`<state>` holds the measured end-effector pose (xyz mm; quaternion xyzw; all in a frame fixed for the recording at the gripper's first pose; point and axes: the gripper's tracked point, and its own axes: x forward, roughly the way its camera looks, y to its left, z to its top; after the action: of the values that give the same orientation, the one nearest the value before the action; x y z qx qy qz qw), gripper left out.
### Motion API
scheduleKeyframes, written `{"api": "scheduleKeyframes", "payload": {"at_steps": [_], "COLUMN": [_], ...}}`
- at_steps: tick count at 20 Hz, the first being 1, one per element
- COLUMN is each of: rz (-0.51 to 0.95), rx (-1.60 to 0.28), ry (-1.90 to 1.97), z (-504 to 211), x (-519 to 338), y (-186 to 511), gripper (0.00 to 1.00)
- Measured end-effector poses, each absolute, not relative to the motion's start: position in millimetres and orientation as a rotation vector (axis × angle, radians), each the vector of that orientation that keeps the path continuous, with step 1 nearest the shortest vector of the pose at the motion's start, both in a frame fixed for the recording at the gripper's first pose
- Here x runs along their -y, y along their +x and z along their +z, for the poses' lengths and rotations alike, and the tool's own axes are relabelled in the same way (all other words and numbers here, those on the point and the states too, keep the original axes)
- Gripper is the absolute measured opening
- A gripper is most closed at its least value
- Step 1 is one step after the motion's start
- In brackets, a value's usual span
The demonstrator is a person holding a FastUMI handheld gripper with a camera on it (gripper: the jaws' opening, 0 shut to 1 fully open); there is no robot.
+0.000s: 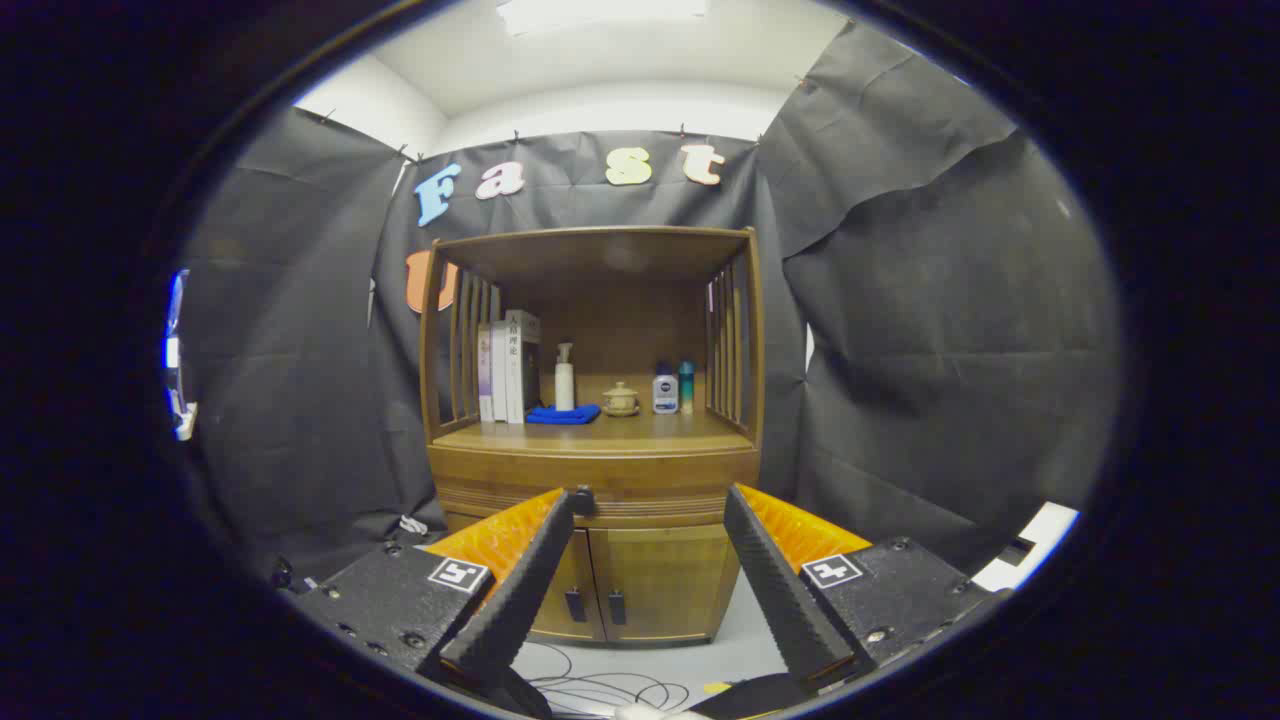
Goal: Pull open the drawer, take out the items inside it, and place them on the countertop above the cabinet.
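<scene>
We line up on the closed drawer

Our gripper (648,505) hangs with fingers spread wide, holding nothing; beyond them, well apart, stands the cabinet (595,470), its drawer (600,497) shut. We should centre on the dark knob (582,499), beside one fingertip, then pull straight back. The countertop (640,433) already holds books (508,365) and bottles (666,388).

A ceiling lamp (600,12) lights the booth evenly from above, with mild glare. The cabinet (595,430) is sharp at centre, its recess shaded under the top board. Fisheye distortion bows the outer wall cloth. The open tool (648,505) appears slightly soft.
</scene>
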<state>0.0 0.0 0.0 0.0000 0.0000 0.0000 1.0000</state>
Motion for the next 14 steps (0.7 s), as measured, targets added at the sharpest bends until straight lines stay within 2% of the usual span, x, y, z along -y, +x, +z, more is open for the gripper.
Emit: {"api": "scheduleKeyframes", "payload": {"at_steps": [14], "rz": [0.012], "rx": [-0.024], "ry": [0.001], "z": [-1.5], "x": [-6.5], "y": [-1.5], "gripper": [0.99]}}
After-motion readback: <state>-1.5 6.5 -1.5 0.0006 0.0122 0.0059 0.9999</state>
